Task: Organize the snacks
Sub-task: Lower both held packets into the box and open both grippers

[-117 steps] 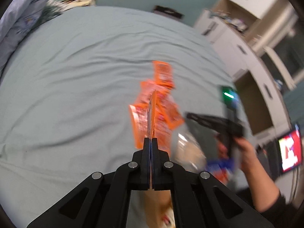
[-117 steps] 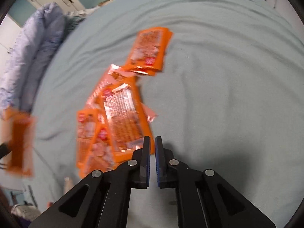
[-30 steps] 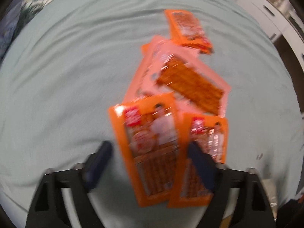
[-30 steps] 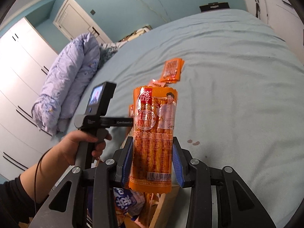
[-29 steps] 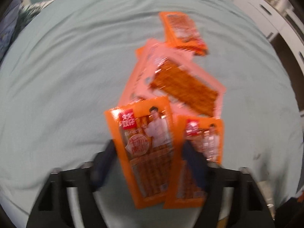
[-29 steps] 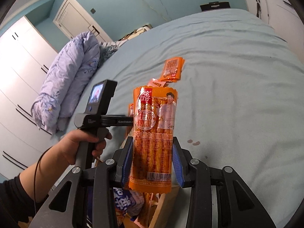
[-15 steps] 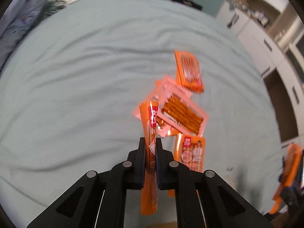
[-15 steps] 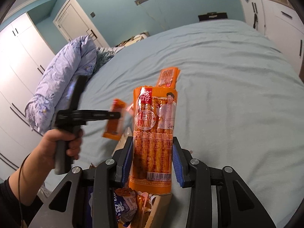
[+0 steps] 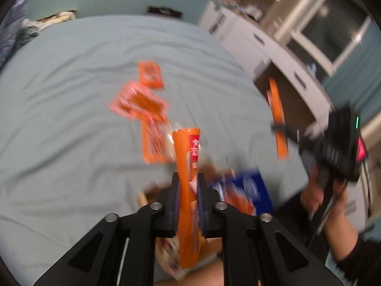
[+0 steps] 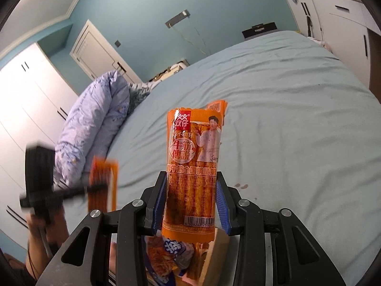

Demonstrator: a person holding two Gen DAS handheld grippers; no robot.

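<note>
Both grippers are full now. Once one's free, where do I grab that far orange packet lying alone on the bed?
Take the far orange packet by a long edge, from above. It lies flat on the bed sheet, so slide one finger under and pinch. Its near end touches the pink packet; the far end sits clear.

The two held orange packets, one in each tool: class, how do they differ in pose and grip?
The left tool pinches its orange packet edge-on, jaws narrow; the right tool clasps its orange packet across the width, printed front facing the camera, jaws wide. Both packets stand upright, held above the bed.
</note>
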